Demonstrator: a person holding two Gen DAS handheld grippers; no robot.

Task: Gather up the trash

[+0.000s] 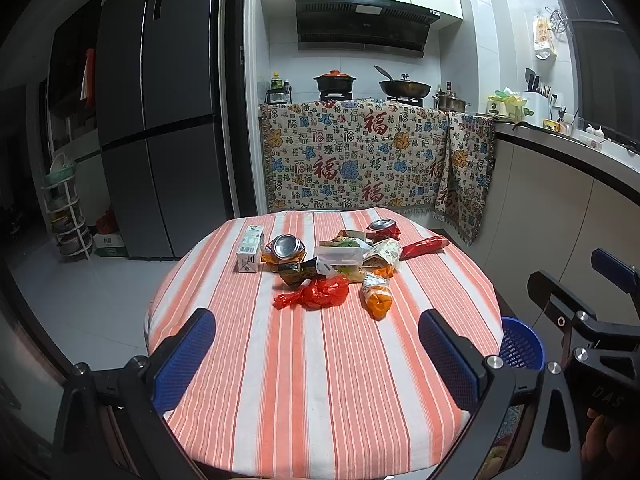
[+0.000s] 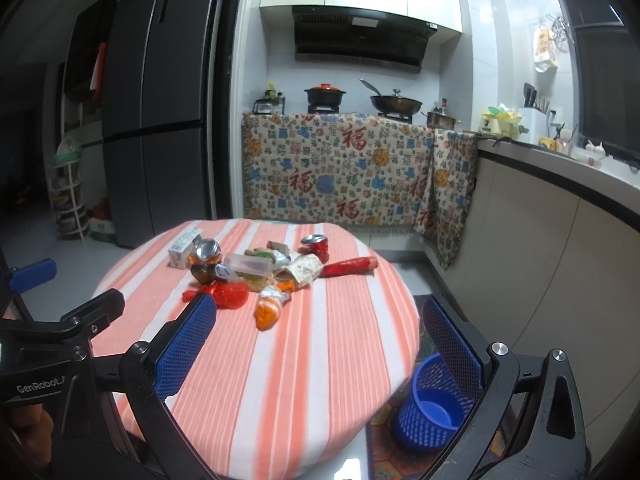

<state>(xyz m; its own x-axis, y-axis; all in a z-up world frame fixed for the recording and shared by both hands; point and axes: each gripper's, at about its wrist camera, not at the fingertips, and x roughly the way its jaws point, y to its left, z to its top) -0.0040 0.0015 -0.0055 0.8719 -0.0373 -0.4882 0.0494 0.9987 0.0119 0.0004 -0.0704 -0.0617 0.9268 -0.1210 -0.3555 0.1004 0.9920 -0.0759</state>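
Note:
A pile of trash lies mid-table on the striped cloth (image 1: 320, 360): a white carton (image 1: 249, 249), a crushed can (image 1: 285, 251), a red plastic bag (image 1: 316, 295), an orange wrapper (image 1: 377, 295), a red can (image 1: 383, 229) and a red packet (image 1: 425, 246). The same pile shows in the right wrist view, with the red bag (image 2: 228, 294) and orange wrapper (image 2: 269, 307). My left gripper (image 1: 316, 352) is open and empty above the table's near edge. My right gripper (image 2: 320, 344) is open and empty, right of the left one. A blue mesh bin (image 2: 434, 402) stands on the floor at the table's right.
A fridge (image 1: 160, 120) stands at the back left. A counter draped with a patterned cloth (image 1: 360, 160) holds pots behind the table. A cabinet run (image 1: 560, 200) lines the right side. A wire rack (image 1: 66, 216) stands at the far left.

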